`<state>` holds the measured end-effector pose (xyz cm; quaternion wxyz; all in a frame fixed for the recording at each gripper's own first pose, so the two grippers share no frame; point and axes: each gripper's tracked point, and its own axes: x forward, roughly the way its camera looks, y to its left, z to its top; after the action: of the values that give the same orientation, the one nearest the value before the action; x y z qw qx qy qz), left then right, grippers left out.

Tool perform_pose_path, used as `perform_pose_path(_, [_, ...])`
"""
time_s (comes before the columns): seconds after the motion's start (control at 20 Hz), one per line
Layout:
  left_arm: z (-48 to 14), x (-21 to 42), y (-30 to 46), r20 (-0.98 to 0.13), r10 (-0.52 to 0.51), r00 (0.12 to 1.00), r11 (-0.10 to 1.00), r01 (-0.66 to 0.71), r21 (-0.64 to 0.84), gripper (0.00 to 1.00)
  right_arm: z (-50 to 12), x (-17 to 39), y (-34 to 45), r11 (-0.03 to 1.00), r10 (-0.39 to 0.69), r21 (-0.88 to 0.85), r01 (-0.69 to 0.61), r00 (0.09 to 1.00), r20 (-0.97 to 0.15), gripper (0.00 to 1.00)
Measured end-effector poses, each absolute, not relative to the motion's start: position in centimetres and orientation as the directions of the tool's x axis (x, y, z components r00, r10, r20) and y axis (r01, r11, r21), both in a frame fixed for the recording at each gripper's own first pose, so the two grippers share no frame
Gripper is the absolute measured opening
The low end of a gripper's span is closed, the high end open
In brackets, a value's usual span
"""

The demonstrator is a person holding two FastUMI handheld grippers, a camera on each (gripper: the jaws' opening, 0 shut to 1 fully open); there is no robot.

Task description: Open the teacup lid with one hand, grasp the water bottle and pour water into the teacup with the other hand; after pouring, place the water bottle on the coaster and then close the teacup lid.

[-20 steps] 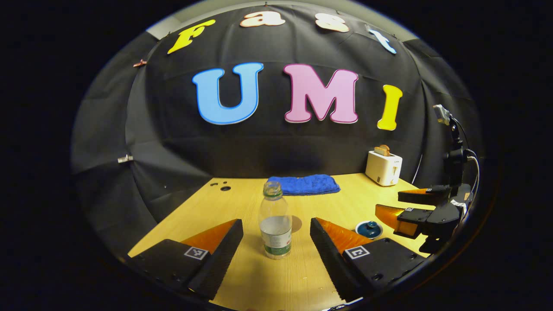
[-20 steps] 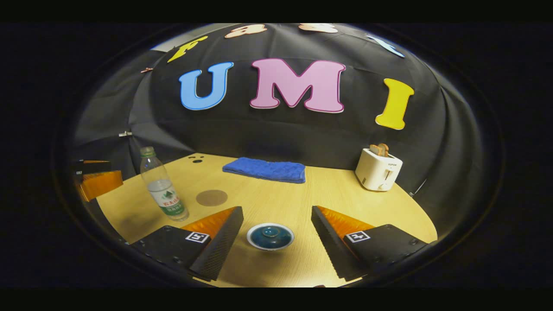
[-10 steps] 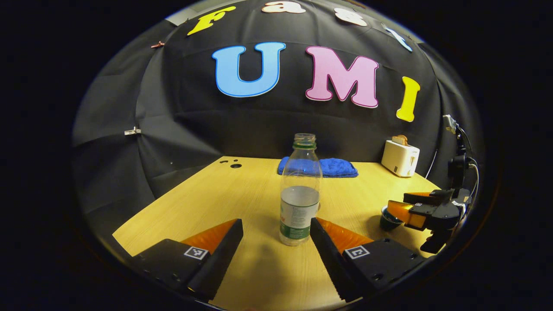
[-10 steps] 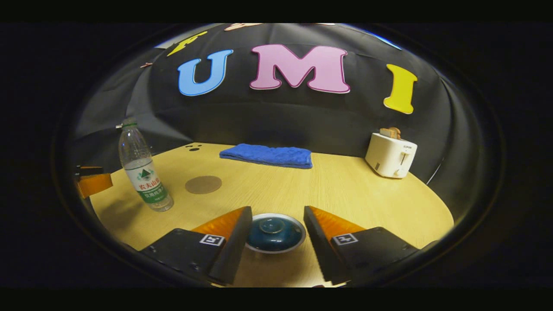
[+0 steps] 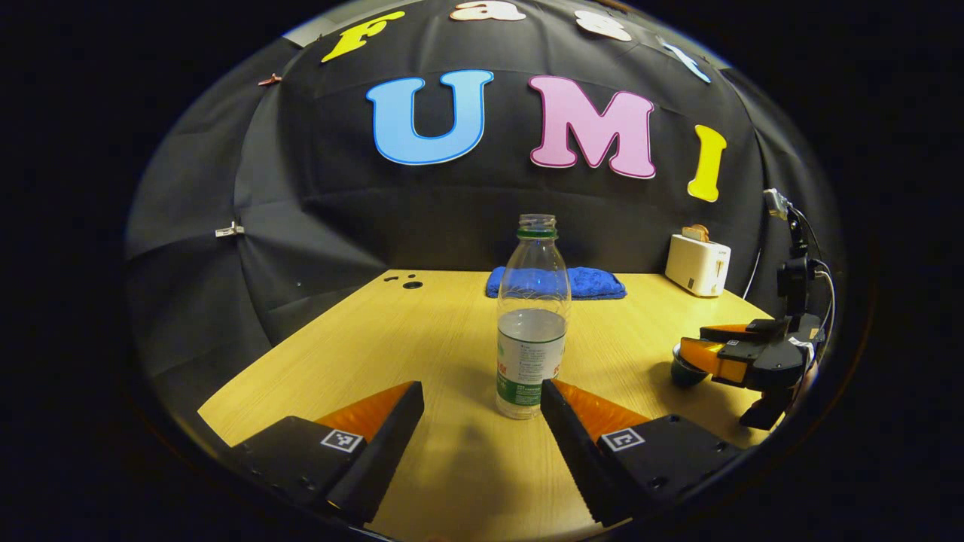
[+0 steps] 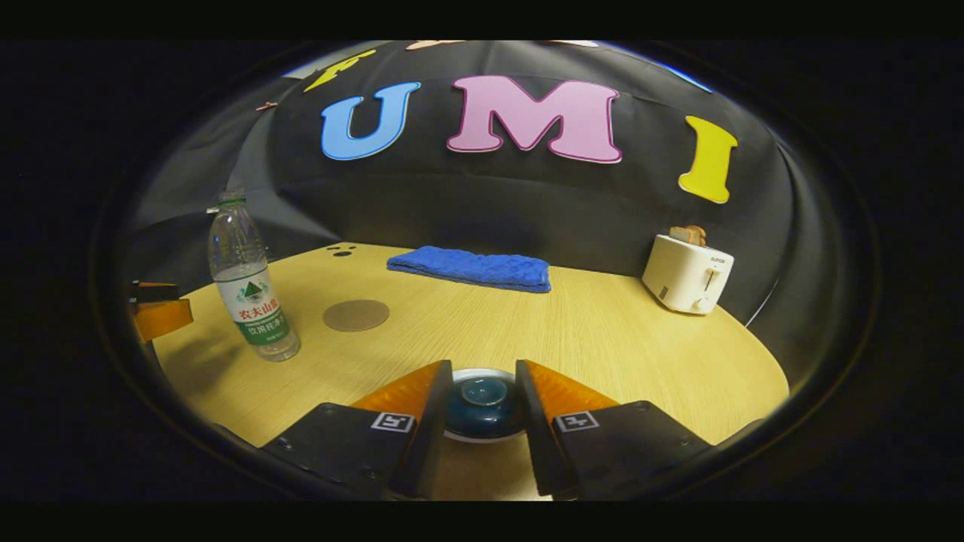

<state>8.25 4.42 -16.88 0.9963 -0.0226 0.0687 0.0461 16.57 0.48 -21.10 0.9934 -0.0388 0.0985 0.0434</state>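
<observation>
Fingers of the right gripper (image 6: pixel 478 410) flank the teacup lid (image 6: pixel 483 397), one close on each side of its dark dome; whether they press on it cannot be told. In the left gripper view the same gripper (image 5: pixel 704 354) sits low at the teacup (image 5: pixel 684 372), near the right edge of the table (image 5: pixel 422 354). Fingers of the left gripper (image 5: pixel 482 410) stand wide apart, clamped on nothing. The water bottle (image 5: pixel 532 316) stands upright on the table just beyond them, nearer the right-hand finger, whose tip reaches the bottle's base; contact cannot be judged. The bottle is uncapped and partly filled, the water line lying just above the label. In the right gripper view the bottle (image 6: pixel 247 277) stands at far left, with the round brown coaster (image 6: pixel 356 315) lying flat just beside it, apart from it and bare. Farther back, a folded blue cloth (image 6: pixel 471 268) lies near the booth wall. A white toaster (image 6: pixel 687 272) with bread in its slot stands at the table's far right corner.
</observation>
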Motion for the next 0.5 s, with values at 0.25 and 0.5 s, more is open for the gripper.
perform_pose_path(0.25, [-16.3,8.5,3.7,-0.116,0.062,0.991,0.998,-0.062,-0.001,0.99,-21.1,16.8,0.6,0.992,0.091,-0.067,-0.108,0.972,-0.215,0.32])
perform_pose_path(0.5, [-15.7,9.6,2.4,-0.087,0.003,0.996,1.0,-0.005,-0.019,0.99,-20.9,17.0,0.6,0.991,0.117,-0.028,-0.128,0.964,-0.24,0.33])
